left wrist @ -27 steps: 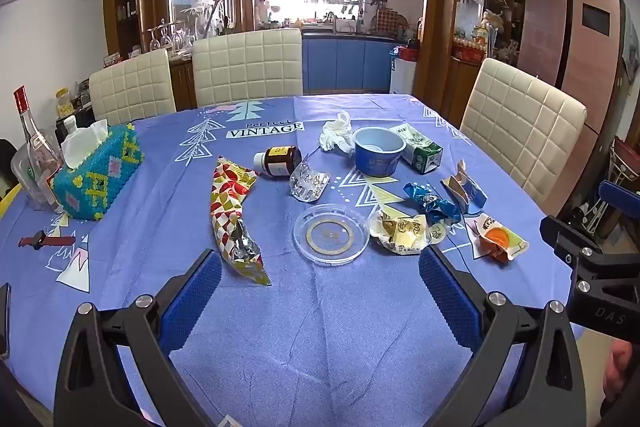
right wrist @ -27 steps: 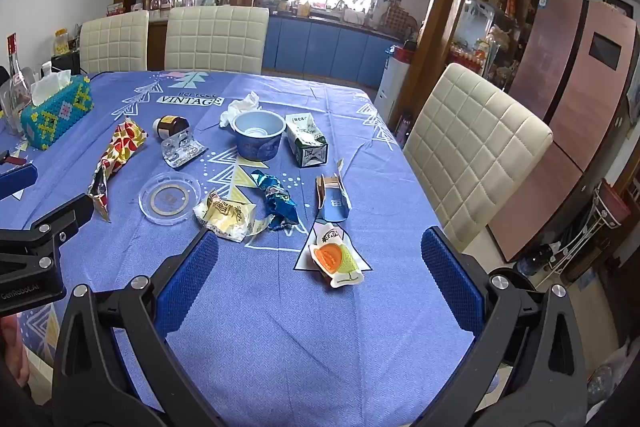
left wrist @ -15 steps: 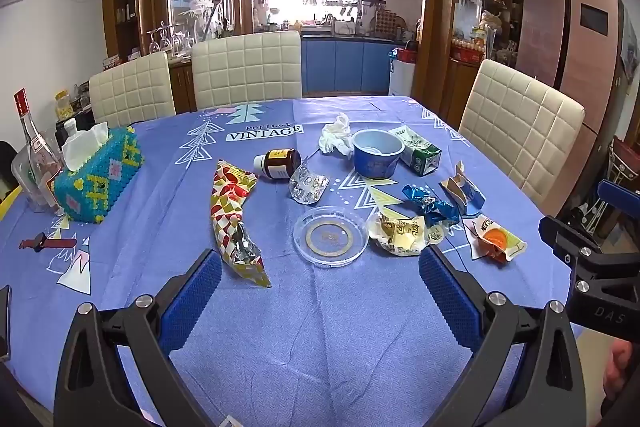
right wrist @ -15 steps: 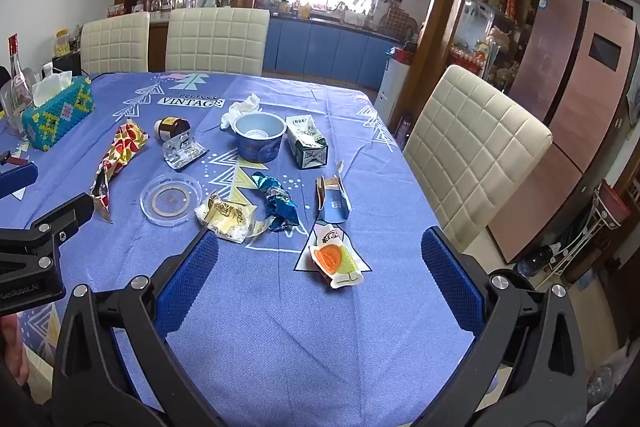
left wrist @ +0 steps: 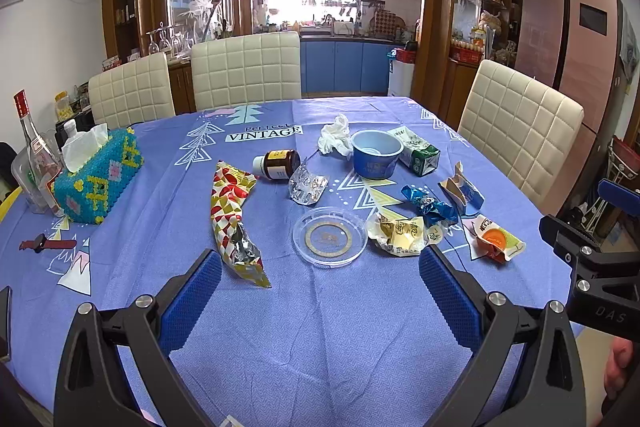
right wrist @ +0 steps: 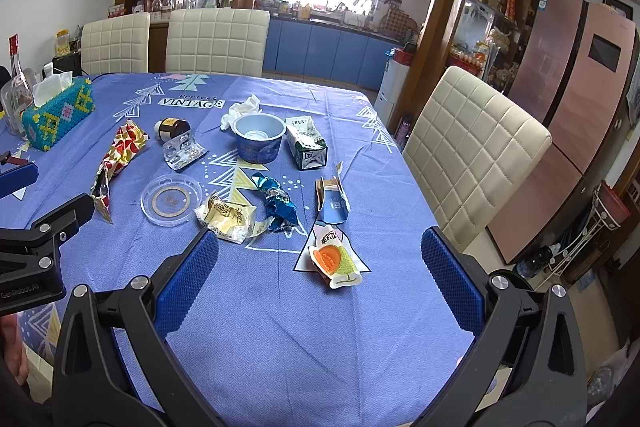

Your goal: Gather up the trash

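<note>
Tongs (left wrist: 320,279) (right wrist: 320,267) tilted tableward — both agape, empty

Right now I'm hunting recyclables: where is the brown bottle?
Brown bottle lies on its side mid-table, just behind the foil blister pack, left of the blue cup.

Dining table (left wrist: 320,347) with litter spread across its middle and right half. At the left edge stand a tissue box (left wrist: 98,179) and, left of it, a glass bottle (left wrist: 34,151); a wristwatch (left wrist: 46,244) lies nearer the viewer. A snack bag (left wrist: 232,219) lies lengthwise left of centre. Behind it, a pill bottle (left wrist: 277,164) lies on its side, touching a blister pack (left wrist: 307,185). Farther right: crumpled tissue (left wrist: 335,138), cup (left wrist: 376,159), and milk carton (left wrist: 418,151), in a row. Nearer: plastic lid (left wrist: 330,237), a candy wrapper (left wrist: 400,235) just right of it, a foil wrapper (left wrist: 428,205) behind that, a torn small carton (left wrist: 464,187), and a jelly cup (left wrist: 494,241) rightmost. Three chairs (left wrist: 246,69) border the far and right sides.
</note>
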The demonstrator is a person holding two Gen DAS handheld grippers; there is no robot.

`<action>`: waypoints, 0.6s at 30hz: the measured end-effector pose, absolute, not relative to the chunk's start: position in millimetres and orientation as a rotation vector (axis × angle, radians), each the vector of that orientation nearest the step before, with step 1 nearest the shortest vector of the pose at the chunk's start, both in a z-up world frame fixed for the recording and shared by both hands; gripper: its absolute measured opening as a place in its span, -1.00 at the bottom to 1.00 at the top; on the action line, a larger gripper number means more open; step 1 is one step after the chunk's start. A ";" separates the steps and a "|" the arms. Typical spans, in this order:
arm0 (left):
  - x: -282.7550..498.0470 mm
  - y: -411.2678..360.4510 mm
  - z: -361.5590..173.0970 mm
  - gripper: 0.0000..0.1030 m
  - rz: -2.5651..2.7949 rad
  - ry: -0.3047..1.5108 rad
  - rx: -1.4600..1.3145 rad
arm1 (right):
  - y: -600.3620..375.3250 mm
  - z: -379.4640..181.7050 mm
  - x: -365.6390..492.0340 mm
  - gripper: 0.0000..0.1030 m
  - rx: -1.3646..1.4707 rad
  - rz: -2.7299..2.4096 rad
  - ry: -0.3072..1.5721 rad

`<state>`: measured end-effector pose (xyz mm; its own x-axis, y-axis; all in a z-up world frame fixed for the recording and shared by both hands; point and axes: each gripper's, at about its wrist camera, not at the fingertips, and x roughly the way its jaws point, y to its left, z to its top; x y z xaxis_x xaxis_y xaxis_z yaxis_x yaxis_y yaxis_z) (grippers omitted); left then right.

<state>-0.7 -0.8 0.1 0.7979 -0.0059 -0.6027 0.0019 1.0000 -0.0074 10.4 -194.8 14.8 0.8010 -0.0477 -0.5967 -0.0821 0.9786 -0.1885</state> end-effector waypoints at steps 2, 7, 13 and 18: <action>-0.6 -1.1 0.2 0.87 -0.004 0.647 -0.008 | -195.0 14.8 9.4 0.94 -0.209 0.020 0.642; -0.7 -0.9 0.1 0.87 -0.005 0.647 -0.006 | -194.9 14.8 9.0 0.94 -0.209 0.019 0.641; 0.1 -1.7 -0.3 0.87 -0.005 0.649 -0.006 | -195.0 14.6 8.9 0.94 -0.210 0.020 0.642; -1.8 -2.2 0.2 0.87 -0.006 0.646 -0.005 | -196.4 18.2 8.2 0.94 -0.209 0.018 0.639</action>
